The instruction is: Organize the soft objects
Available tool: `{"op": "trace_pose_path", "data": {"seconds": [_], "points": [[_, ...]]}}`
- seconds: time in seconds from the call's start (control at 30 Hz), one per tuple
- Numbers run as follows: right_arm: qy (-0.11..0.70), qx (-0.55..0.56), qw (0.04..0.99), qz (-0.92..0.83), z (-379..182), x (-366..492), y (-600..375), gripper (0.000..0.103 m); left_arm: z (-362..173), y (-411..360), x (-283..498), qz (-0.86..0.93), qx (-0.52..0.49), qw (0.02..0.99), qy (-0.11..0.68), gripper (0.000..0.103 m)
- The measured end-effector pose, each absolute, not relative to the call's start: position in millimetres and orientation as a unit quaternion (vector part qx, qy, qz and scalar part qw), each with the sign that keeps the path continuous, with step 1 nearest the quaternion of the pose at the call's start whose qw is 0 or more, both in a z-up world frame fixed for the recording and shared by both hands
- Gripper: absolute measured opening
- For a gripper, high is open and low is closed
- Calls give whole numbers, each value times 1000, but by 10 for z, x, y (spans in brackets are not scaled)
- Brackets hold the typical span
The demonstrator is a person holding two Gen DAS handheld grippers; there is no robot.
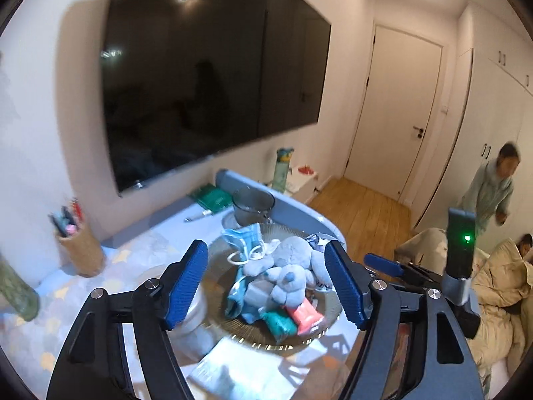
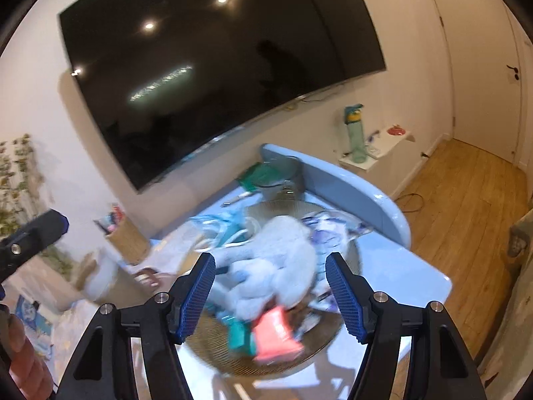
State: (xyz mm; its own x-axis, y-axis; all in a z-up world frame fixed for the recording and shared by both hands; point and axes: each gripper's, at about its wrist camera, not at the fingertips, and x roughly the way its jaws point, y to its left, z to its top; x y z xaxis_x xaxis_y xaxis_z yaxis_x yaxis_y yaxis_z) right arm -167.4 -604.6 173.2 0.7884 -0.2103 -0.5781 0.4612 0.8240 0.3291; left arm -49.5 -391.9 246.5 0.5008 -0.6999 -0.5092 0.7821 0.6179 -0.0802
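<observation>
A round ribbed glass bowl (image 1: 220,250) on the blue table holds a pile of soft things. A grey plush toy (image 1: 289,276) lies on top, with a blue face mask (image 1: 243,238), a teal pouch (image 1: 278,323) and a pink pouch (image 1: 308,315). My left gripper (image 1: 266,286) is open and empty, above the bowl. My right gripper (image 2: 269,296) is open and empty, above the same bowl (image 2: 216,340), the plush toy (image 2: 279,260) and the pink pouch (image 2: 276,333). The right gripper's body (image 1: 459,256) shows at the right of the left wrist view.
A woven pen holder (image 1: 81,250), a glass cup (image 1: 251,208), a green book (image 1: 211,196) and a white paper (image 1: 240,370) lie on the table. A large dark TV (image 1: 206,76) hangs on the wall. A water bottle (image 2: 354,133) stands on a white stand. Two people (image 1: 493,186) are at the right by a bed.
</observation>
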Motion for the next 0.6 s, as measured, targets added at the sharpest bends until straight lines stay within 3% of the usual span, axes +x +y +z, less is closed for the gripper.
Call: {"op": "trace_pose_path", "data": {"seconds": [0.17,0.23,0.43,0.6], "points": [[240,206,939,-140,2005,-1813,-5516,73,2739,-3055,-728,-395,53,895,202,83],[230,184,948,-119,2101,-1824,-5208,81,2794,-2665,-808,-367,47,911,184,84],[225,116,965,-60,2226,-1724,-4318,82,2783,-1648,-876,-264,18,952,154,91],[229,60,971,-9,2157,-1448,-3550,89,2552,-945,-813,-183,5,968,173,91]]}}
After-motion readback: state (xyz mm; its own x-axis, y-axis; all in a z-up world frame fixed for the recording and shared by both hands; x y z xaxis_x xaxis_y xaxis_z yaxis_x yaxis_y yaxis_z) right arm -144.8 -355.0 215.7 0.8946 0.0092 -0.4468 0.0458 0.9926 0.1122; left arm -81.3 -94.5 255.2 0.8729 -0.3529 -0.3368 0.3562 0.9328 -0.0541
